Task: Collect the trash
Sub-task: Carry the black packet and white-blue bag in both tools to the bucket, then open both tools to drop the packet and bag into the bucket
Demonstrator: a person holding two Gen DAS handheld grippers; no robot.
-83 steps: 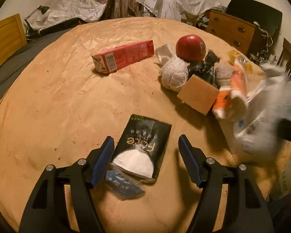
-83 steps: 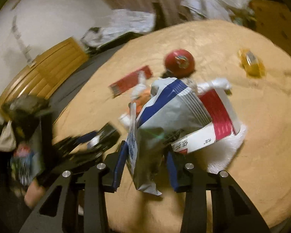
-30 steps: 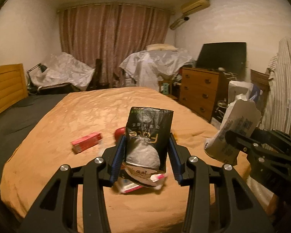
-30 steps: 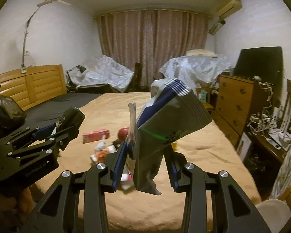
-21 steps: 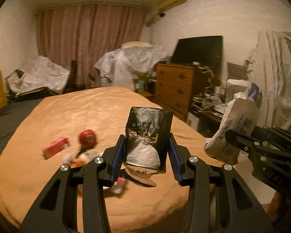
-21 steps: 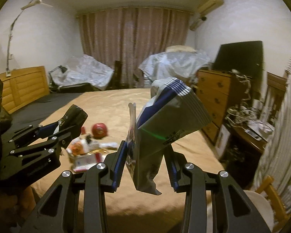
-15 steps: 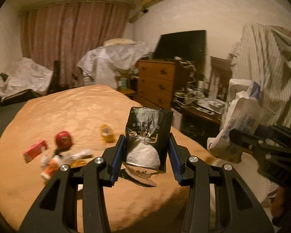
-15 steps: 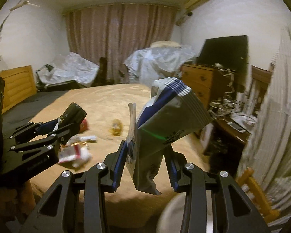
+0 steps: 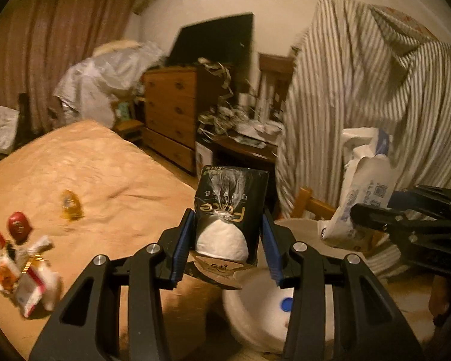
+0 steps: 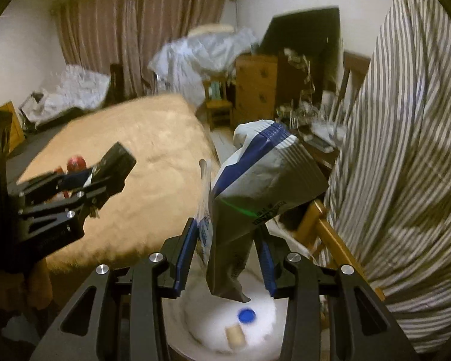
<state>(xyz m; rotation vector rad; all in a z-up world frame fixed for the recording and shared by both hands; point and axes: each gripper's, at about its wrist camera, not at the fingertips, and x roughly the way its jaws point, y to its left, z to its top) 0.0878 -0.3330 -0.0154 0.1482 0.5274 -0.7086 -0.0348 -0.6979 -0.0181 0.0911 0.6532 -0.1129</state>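
Note:
My left gripper (image 9: 227, 245) is shut on a black packet (image 9: 230, 210) with a white pad showing through its window. My right gripper (image 10: 227, 258) is shut on a crumpled white and blue bag (image 10: 261, 177). Both hang above a round white bin (image 10: 213, 325) on the floor beside the bed; a blue cap (image 10: 246, 315) and a small cork-like piece (image 10: 234, 335) lie inside it. In the left wrist view the bin (image 9: 255, 310) is low centre and the right gripper (image 9: 357, 210) with its bag (image 9: 357, 192) is at the right. The left gripper (image 10: 117, 162) shows at the right wrist view's left.
A bed with a tan cover (image 9: 90, 180) holds more litter at the left: a red ball (image 9: 18, 225), a yellow wrapper (image 9: 70, 207), a pile of red and white packets (image 9: 27, 273). A striped cloth (image 9: 375, 90) drapes a wooden chair (image 10: 321, 228) right of the bin. A wooden dresser (image 9: 171, 114) stands behind.
Both grippers have swung right, away from the bed, each keeping its item. The white bin has come into view beneath them and the litter pile has slid to the left edge.

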